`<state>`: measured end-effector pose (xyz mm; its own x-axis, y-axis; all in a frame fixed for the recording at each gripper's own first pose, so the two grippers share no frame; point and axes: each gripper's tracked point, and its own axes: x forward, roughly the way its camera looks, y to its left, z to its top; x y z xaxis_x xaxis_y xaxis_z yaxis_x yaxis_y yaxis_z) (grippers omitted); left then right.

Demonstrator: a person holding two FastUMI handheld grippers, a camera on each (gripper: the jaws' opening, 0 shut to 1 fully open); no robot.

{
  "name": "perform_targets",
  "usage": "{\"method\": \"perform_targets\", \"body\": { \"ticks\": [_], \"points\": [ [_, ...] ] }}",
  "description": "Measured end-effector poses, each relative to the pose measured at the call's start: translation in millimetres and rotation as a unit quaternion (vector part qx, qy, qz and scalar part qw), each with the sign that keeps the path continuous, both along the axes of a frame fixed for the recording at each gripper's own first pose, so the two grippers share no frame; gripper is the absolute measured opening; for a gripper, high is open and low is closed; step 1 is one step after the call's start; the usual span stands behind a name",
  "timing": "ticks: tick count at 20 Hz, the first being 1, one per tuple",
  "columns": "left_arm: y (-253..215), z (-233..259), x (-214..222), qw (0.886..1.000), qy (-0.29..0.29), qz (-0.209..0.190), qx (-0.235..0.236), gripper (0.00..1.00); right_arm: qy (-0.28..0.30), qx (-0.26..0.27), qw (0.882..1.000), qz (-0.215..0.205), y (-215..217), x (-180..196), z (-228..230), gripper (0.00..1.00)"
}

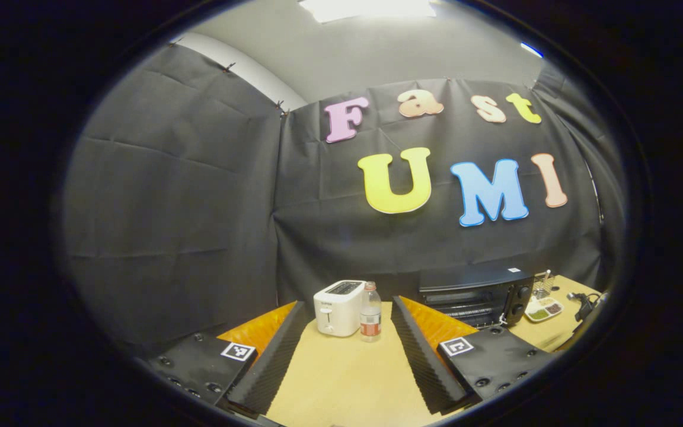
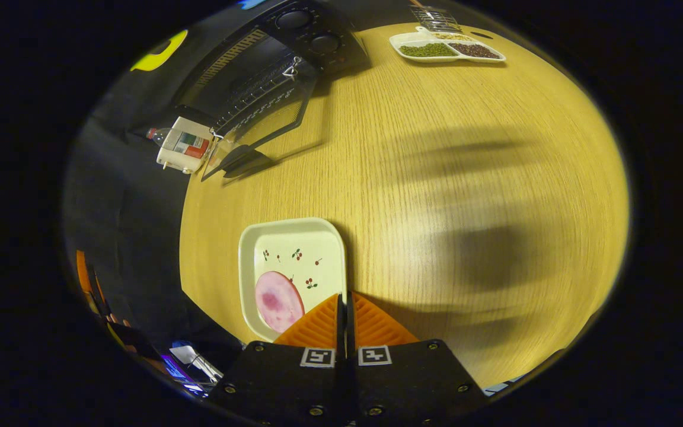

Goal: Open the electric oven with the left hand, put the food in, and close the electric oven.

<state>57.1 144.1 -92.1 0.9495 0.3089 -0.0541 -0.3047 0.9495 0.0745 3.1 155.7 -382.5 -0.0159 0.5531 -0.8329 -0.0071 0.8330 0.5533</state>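
Observation:
The black electric oven (image 2: 270, 59) stands at the table's far left in the right gripper view, its glass door (image 2: 261, 127) swung down and the rack showing inside. My right gripper (image 2: 343, 298) is shut on the right rim of a cream square plate (image 2: 300, 252) that carries a pink slice of ham (image 2: 278, 300). In the left gripper view the oven (image 1: 472, 293) sits to the right. My left gripper (image 1: 348, 303) is open and holds nothing; it is raised well back from the oven.
A white toaster (image 1: 338, 307) and a clear bottle (image 1: 370, 312) stand straight ahead of the left gripper on the wooden table (image 1: 347, 379). A divided dish of beans (image 2: 445, 48) lies right of the oven. The booth wall rises behind.

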Motion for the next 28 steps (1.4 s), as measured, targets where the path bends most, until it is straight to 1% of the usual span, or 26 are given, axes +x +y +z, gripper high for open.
{"method": "perform_targets", "body": {
  "ticks": [3,8,12,16,20,24,28],
  "points": [
    [-0.8,1.1,2.0,1.000,-0.002,0.000,0.002,1.00,0.007,0.029,0.999,-0.018,2.8,0.5,14.2,0.00],
    [-3.8,-4.1,11.0,1.000,-0.001,0.001,-0.010,1.00,0.014,0.075,0.996,-0.054,21.2,11.2,40.3,0.00],
    [-6.5,-7.6,22.2,1.000,-0.002,-0.005,-0.010,1.00,-0.010,0.088,0.991,-0.103,38.8,42.5,60.7,0.00],
    [-1.9,-9.6,38.4,1.000,-0.004,-0.011,-0.013,1.00,-0.034,0.091,0.982,-0.162,61.6,79.7,74.9,0.00],
    [13.2,-16.7,53.0,1.000,0.001,-0.013,-0.016,1.00,-0.045,0.096,0.965,-0.242,84.5,117.4,83.8,0.00],
    [32.1,-21.5,64.3,1.000,0.004,-0.014,-0.013,1.00,-0.050,0.105,0.942,-0.316,104.3,151.1,87.2,0.00],
    [47.8,-26.2,78.4,1.000,0.008,-0.017,-0.013,1.00,-0.038,0.114,0.917,-0.380,126.0,179.3,87.1,0.00]
  ]
}}
